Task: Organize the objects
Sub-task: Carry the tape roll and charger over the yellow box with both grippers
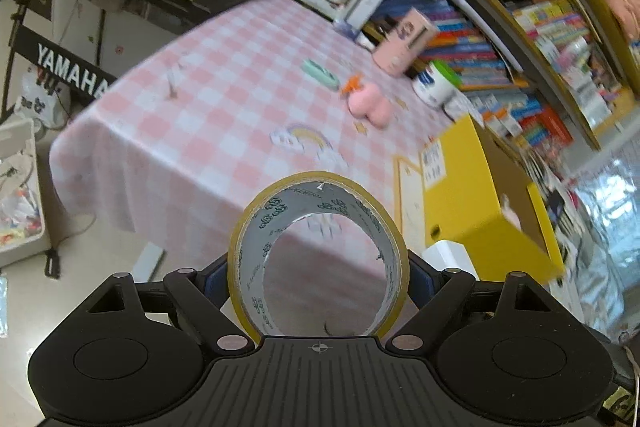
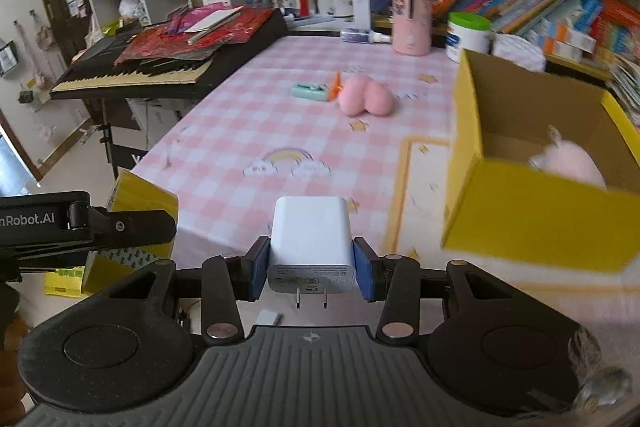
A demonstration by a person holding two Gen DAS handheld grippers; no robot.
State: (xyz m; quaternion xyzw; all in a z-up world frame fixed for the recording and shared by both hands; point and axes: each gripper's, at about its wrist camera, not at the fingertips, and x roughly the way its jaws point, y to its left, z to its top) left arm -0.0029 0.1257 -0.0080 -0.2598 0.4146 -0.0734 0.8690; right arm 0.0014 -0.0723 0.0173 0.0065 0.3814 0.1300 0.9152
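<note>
Carrying: two small things at once, one in each hand-held gripper, at the near edge of a table [image 2: 224,147] covered in pink-and-white check.
Left gripper [image 1: 319,279]: clenched on a roll of yellowish packing tape [image 1: 318,251]; the roll stands on edge, its blue pads pressing on its two flat sides, the hollow core facing the camera.
Right gripper [image 2: 312,263]: clenched on a white plug-in charger [image 2: 310,247], its two metal prongs pointing back toward the camera; blue pads press both its sides.
Step in hand: judged as the carry; both things are lifted and not yet set down.
Target, likely: an open yellow cardboard box [image 2: 532,223] at the right of the table, close ahead of the right gripper; something pale pink already lies inside.
Next move calls for: bringing each gripper over the box rim, then lowering and releasing inside; the charger looks nearer to it than the tape.
In the way: the near wall of the box stands tall, so a low approach could strike it; the two grippers are close side by side and could bump.
Mid-table: a pink rounded soft toy [image 2: 366,101], a mint-green flat thing [image 2: 308,91] just beside it, an orange piece between them.
Far edge: a pink cylinder [image 2: 412,17], a white jar with a green lid [image 2: 468,37].
Beyond: bookshelves, and a keyboard instrument [image 2: 136,75] at left, piled with red paper.
</note>
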